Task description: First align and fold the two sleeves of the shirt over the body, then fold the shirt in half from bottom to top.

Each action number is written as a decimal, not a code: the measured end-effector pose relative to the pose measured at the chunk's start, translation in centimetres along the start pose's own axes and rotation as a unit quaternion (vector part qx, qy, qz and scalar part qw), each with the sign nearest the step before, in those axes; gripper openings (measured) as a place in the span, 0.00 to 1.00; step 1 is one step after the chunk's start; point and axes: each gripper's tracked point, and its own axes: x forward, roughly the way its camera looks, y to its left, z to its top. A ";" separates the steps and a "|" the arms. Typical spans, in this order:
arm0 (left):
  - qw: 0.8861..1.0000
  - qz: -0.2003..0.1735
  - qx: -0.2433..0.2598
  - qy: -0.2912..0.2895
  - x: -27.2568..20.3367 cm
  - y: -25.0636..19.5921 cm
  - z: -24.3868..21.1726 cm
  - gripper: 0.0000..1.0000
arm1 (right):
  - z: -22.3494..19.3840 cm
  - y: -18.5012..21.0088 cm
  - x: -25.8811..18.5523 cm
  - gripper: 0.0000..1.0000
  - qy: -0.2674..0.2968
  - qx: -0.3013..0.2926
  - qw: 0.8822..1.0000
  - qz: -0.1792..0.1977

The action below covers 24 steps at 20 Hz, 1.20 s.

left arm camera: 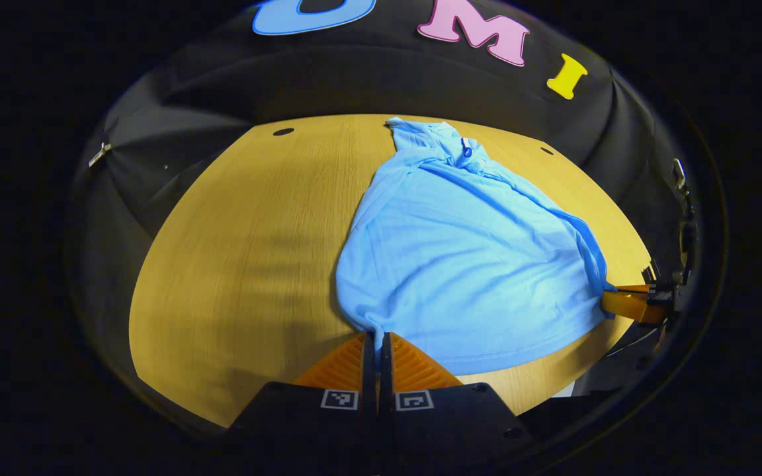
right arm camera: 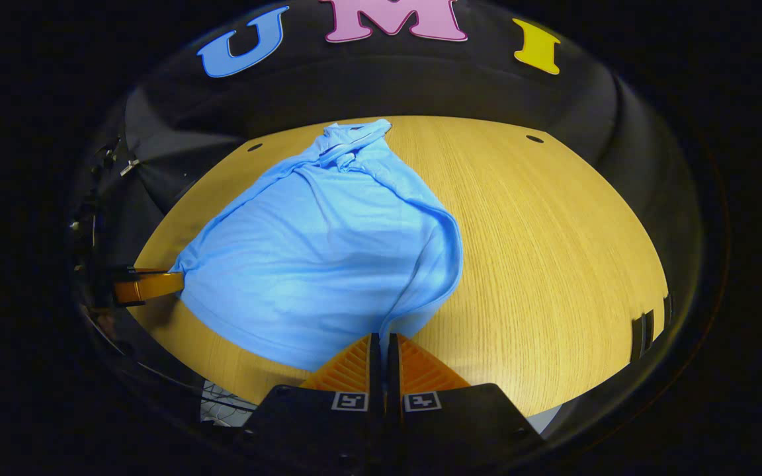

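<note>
A light blue shirt (left arm camera: 460,258) lies on the wooden table (left arm camera: 242,264), collar at the far end, sleeves folded in over the body. My left gripper (left arm camera: 376,336) is shut on the shirt's near left bottom corner. My right gripper (right arm camera: 381,337) is shut on the near right bottom corner of the shirt (right arm camera: 315,258). In the left gripper view the right gripper (left arm camera: 609,295) pinches the hem at the right edge. In the right gripper view the left gripper (right arm camera: 172,281) holds the hem at the left edge. The bottom hem looks slightly lifted between the two.
The round-fronted table (right arm camera: 553,264) has bare wood on both sides of the shirt. Two small dark holes (left arm camera: 283,131) (left arm camera: 546,151) sit near its far edge. Black cloth wall (left arm camera: 381,86) closes the back. A clip (left arm camera: 98,155) hangs at the left.
</note>
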 end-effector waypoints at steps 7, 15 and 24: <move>0.997 -0.014 -0.013 -0.069 -0.4 -2.1 7.2 0.06 | 7.4 -0.3 -0.2 0.05 -0.061 0.020 0.998 0.013; 0.984 -0.004 -0.011 -0.175 1.9 -2.5 20.9 0.06 | 19.2 -1.3 3.1 0.05 -0.143 0.012 0.989 0.017; 0.971 0.030 -0.046 -0.232 8.0 -0.4 32.6 0.06 | 31.1 -4.3 10.7 0.05 -0.191 0.033 0.981 0.003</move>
